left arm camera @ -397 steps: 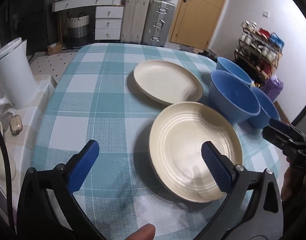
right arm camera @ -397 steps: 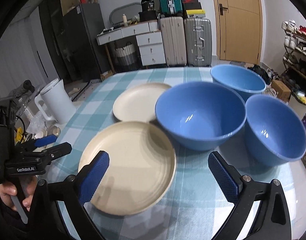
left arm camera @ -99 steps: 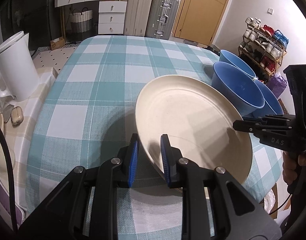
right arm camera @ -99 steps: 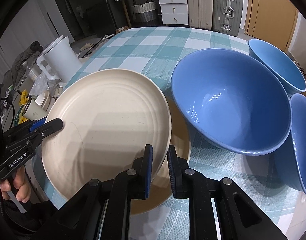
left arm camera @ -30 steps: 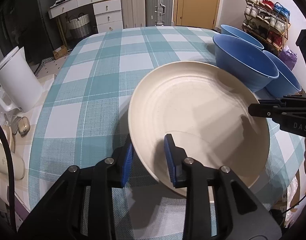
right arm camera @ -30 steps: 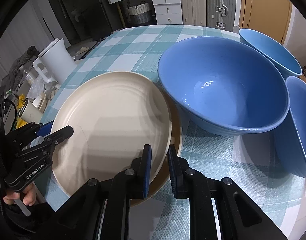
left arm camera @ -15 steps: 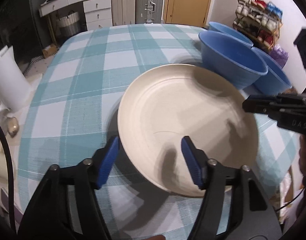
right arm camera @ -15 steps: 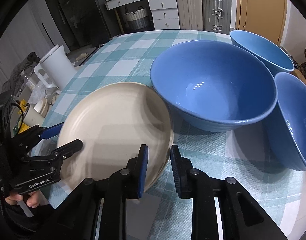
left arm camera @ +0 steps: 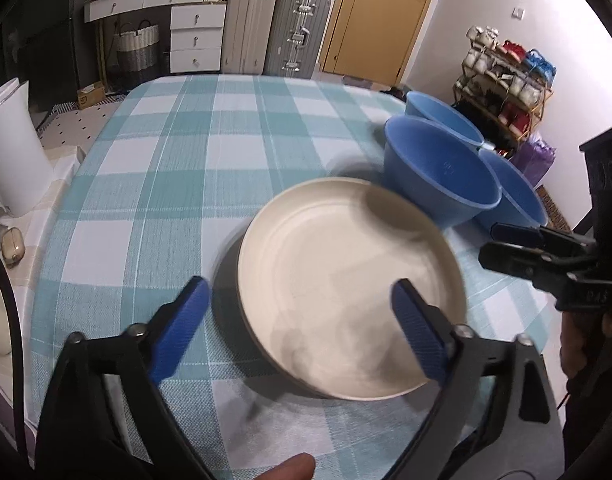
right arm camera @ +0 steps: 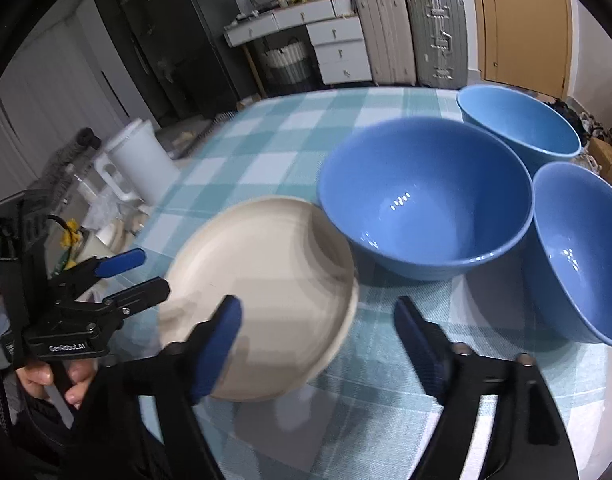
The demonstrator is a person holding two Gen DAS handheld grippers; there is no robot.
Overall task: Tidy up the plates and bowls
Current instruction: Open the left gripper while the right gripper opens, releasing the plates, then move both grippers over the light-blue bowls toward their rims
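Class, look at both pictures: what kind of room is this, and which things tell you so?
Probably a room in a home: a table with a checked cloth holding bowls, suitcases by a door, and a shoe rack.

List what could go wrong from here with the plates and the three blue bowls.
1. The stacked plates sit near the table's front edge; a nudge from the left gripper or right gripper, both opening around the rim, might shift them.
2. The nearest blue bowl stands close against the plates; lifting it carelessly may bump them.
3. The other two bowls crowd the table's right edge and might be knocked off.
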